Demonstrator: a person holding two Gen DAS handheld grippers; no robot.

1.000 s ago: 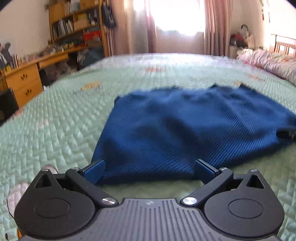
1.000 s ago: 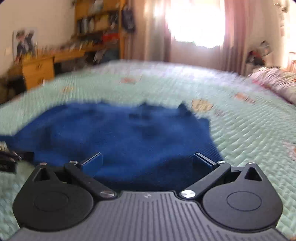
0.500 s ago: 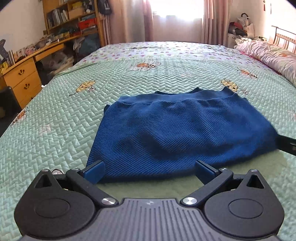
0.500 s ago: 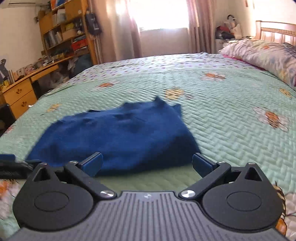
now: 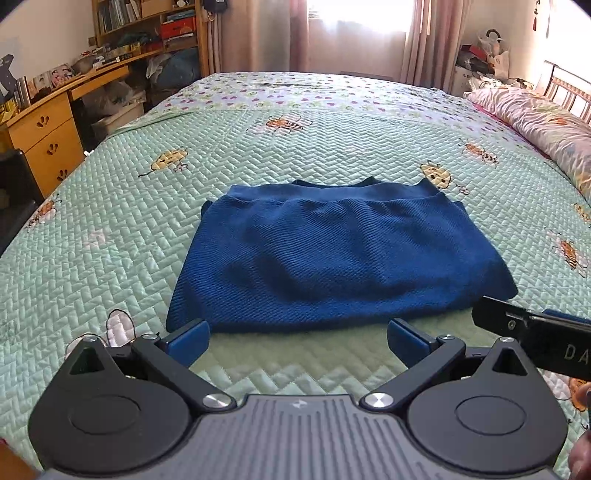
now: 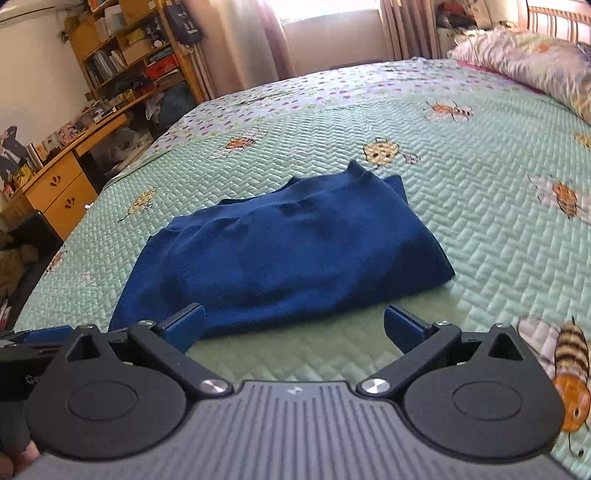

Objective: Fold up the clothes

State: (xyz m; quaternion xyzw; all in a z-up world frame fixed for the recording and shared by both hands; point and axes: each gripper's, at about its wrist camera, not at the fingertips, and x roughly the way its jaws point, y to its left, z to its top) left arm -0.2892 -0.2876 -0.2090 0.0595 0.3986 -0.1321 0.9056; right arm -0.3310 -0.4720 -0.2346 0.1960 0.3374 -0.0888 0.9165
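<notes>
Blue knit sweater (image 5: 332,254) lies folded into a rough rectangle on the bed (image 5: 110,229), whose mint-green quilted cover carries bee and ladybird prints. The ribbed collar edge of the sweater faces the far side, toward the curtained window (image 5: 354,33).

Just short of the sweater's near edge, the left hand-held gripper (image 5: 297,338) hovers with its blue-padded fingers spread wide and nothing between them. The right hand-held gripper (image 6: 293,326) sits likewise at the near edge, fingers spread and empty; its left pad overlaps the sweater's edge in the right wrist view, though whether it touches cannot be told. Each gripper's black body shows at the margin of the other's view.

Beyond the sweater to the left stand a wooden desk (image 5: 44,129) with drawers and a cluttered bookshelf (image 5: 147,26) above it. To the sweater's right, a floral pillow (image 5: 535,122) lies against the metal headboard (image 5: 569,92). Nothing lies on the quilt between grippers and sweater.
</notes>
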